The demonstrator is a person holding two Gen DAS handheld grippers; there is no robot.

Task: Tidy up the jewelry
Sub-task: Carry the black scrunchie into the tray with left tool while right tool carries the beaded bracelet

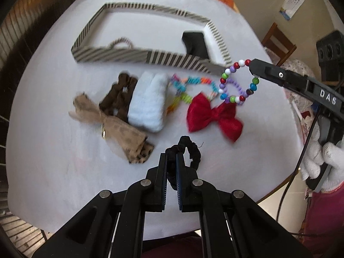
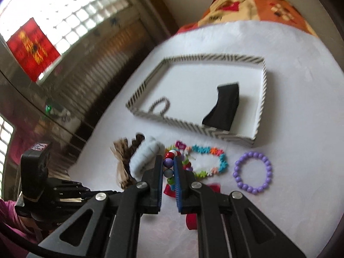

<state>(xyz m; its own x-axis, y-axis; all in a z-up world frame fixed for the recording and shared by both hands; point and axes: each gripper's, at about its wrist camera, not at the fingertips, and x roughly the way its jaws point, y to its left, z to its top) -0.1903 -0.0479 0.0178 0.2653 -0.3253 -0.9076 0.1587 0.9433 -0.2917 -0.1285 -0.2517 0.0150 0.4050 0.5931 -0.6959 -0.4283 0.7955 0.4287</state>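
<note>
My left gripper (image 1: 171,157) is shut on a black scrunchie (image 1: 189,150), which hangs just above the white table. My right gripper (image 2: 168,161) is shut on a multicoloured bead bracelet (image 2: 167,164); in the left wrist view that bracelet (image 1: 238,81) dangles in the air from the right gripper (image 1: 251,63) near the tray's right corner. The striped tray (image 1: 111,54) at the back holds a black folded band (image 1: 194,43) and a small striped hair tie (image 1: 120,42). On the table lie a purple bead bracelet (image 2: 253,172), a colourful plastic chain (image 2: 210,159) and a red bow (image 1: 212,116).
Left of the bow lie a pale blue fluffy piece (image 1: 148,103), a brown scrunchie (image 1: 120,96) and a tan leopard-print bow (image 1: 111,124). A white-gloved hand (image 1: 322,161) grips the right tool. A patterned blanket (image 2: 258,4) lies behind the table. A wooden chair (image 1: 279,43) stands at right.
</note>
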